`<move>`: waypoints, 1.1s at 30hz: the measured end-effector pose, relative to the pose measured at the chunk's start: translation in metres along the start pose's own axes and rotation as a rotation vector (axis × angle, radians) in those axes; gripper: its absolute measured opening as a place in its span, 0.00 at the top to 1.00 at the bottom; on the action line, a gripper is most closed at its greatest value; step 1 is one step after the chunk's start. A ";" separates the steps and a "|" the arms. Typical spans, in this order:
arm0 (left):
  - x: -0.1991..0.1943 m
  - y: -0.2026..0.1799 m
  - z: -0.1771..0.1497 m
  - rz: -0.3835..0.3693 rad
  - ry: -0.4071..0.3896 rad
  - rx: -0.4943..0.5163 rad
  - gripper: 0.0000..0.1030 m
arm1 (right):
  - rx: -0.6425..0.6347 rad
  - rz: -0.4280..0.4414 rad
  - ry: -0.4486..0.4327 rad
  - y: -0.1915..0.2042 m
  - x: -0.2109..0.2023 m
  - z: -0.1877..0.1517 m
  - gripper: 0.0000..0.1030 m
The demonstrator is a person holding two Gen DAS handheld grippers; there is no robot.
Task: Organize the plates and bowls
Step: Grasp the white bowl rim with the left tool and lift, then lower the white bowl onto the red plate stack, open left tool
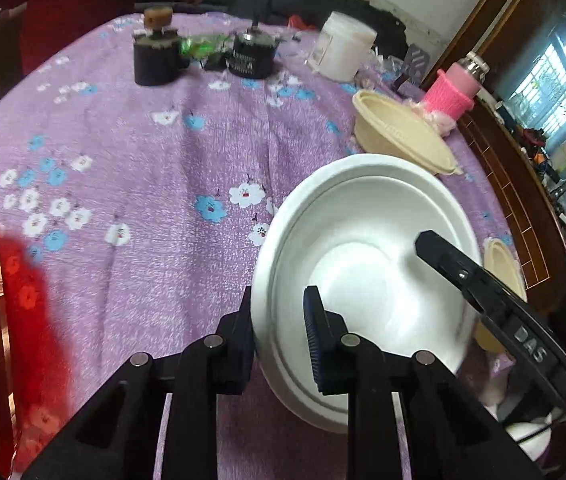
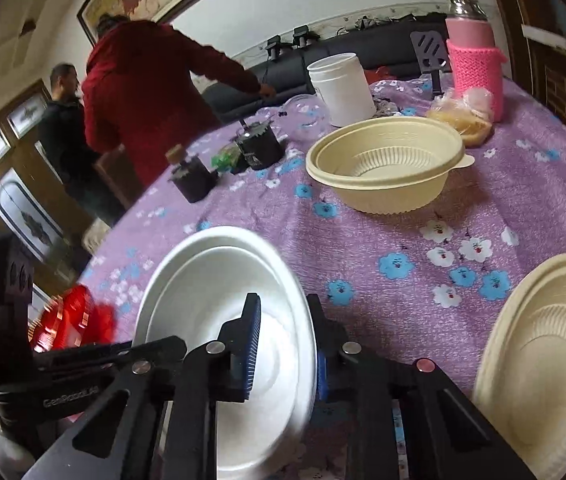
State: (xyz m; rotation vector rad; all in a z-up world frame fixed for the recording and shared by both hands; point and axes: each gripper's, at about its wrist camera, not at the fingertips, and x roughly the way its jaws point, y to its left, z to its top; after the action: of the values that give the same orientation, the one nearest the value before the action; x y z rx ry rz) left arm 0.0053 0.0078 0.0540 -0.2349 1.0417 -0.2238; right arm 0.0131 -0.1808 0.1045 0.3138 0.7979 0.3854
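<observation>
Two nested white bowls (image 1: 367, 264) are held tilted above the purple flowered tablecloth (image 1: 155, 152). My left gripper (image 1: 279, 320) is shut on their near left rim. My right gripper (image 2: 285, 340) is shut on the opposite rim of the same white bowls (image 2: 219, 280); one of its fingers (image 1: 455, 268) shows inside the bowl in the left wrist view. A cream bowl (image 2: 383, 164) with a ribbed inner bowl stands further back. Another cream bowl (image 2: 543, 360) lies near the table's right edge.
Two dark jars (image 2: 259, 148), a white tub (image 2: 343, 88), a pink-sleeved bottle (image 2: 475, 64) and a bag of food (image 2: 463, 116) stand at the back. A red object (image 2: 67, 320) lies at the left. Two people (image 2: 143, 92) stand behind the table.
</observation>
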 end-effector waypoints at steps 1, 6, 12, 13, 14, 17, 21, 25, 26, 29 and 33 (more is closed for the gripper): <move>-0.009 -0.001 -0.003 0.007 -0.019 0.004 0.79 | 0.003 0.011 -0.006 0.001 -0.001 0.000 0.77; -0.050 0.008 -0.018 0.017 -0.086 -0.009 0.79 | 0.009 0.092 -0.036 0.020 -0.011 -0.005 0.76; -0.102 0.049 -0.038 0.048 -0.168 -0.063 0.76 | -0.022 0.166 -0.042 0.080 -0.021 -0.014 0.76; -0.113 0.062 -0.041 0.059 -0.183 -0.083 0.76 | -0.034 0.177 -0.037 0.092 -0.019 -0.015 0.76; -0.122 0.075 -0.044 0.068 -0.195 -0.105 0.76 | -0.059 0.191 -0.026 0.111 -0.016 -0.017 0.76; -0.145 0.108 -0.051 0.092 -0.226 -0.154 0.76 | -0.119 0.216 0.002 0.157 -0.004 -0.017 0.76; -0.177 0.155 -0.060 0.138 -0.285 -0.226 0.75 | -0.176 0.259 0.042 0.213 0.017 -0.020 0.76; -0.187 0.199 -0.060 0.191 -0.302 -0.282 0.75 | -0.239 0.272 0.086 0.267 0.044 -0.023 0.76; -0.185 0.207 -0.059 0.201 -0.297 -0.291 0.75 | -0.252 0.268 0.094 0.274 0.050 -0.024 0.76; -0.177 0.234 -0.056 0.215 -0.268 -0.314 0.75 | -0.291 0.234 0.123 0.297 0.072 -0.028 0.76; -0.169 0.246 -0.053 0.233 -0.256 -0.313 0.74 | -0.301 0.187 0.152 0.306 0.093 -0.036 0.76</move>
State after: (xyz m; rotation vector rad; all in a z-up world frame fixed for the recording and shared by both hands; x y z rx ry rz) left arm -0.1054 0.2867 0.0950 -0.4101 0.8365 0.1789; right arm -0.0198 0.1363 0.1486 0.0773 0.8476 0.7035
